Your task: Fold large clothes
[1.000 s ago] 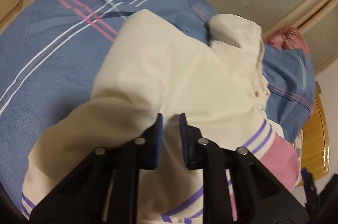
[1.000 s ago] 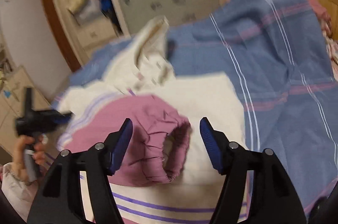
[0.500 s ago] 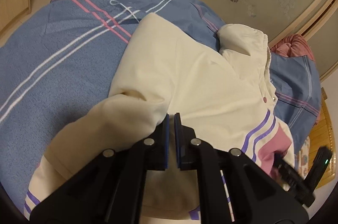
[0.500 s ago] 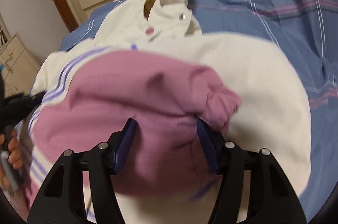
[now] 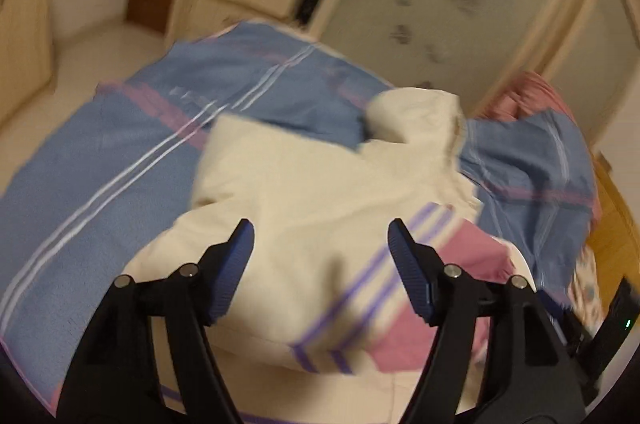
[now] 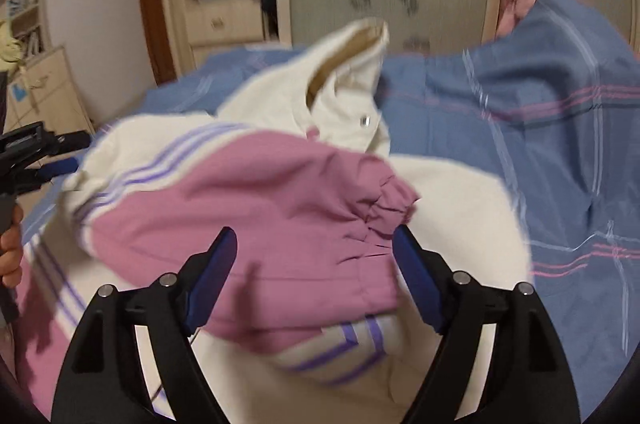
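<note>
Right claw: jaws spread, empty, directly over the pink sleeve, whose cuff points right. Left claw: spread, empty, above the jacket body. Beyond, we note the collar, then the bed. Right is nearer the sleeve.

You are holding your left gripper with jaws spread wide, gripping nothing; your right gripper is likewise gaping, your left hand showing at nine o'clock.
</note>
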### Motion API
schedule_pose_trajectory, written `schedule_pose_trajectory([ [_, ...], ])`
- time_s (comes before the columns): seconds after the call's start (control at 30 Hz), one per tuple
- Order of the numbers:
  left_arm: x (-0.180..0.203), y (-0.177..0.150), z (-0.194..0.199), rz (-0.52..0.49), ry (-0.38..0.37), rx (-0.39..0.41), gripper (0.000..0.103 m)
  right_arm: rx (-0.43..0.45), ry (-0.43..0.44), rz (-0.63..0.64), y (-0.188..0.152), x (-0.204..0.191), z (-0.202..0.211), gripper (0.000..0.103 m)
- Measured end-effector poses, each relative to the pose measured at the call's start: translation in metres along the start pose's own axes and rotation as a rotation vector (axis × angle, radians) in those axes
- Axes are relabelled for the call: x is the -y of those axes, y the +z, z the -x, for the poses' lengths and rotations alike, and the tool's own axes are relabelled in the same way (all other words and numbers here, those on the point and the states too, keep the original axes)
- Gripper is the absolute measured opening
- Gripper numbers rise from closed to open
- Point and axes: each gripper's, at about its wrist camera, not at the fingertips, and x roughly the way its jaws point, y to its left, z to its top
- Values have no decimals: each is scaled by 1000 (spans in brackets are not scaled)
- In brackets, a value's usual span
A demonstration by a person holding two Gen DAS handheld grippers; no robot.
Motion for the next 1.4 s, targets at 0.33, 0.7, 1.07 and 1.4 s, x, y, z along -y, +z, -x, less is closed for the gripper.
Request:
schedule_pose_trajectory([
  [0.33,21,-43,-68,-92,11,-253,26,-215,-93,-188,-36,59,-41,56],
  [0.7,20,-33,-103,-98,141,-241,22,-281,-136,-182,-41,64,-83,57],
  [1.07,12,-105,28,-171,31,-277,51,-285,107,-216,-95,23,41,57],
  [1.4,2,-181,75,-230,98,-334,51,-344,-8,-134,-164,-28,101,71],
])
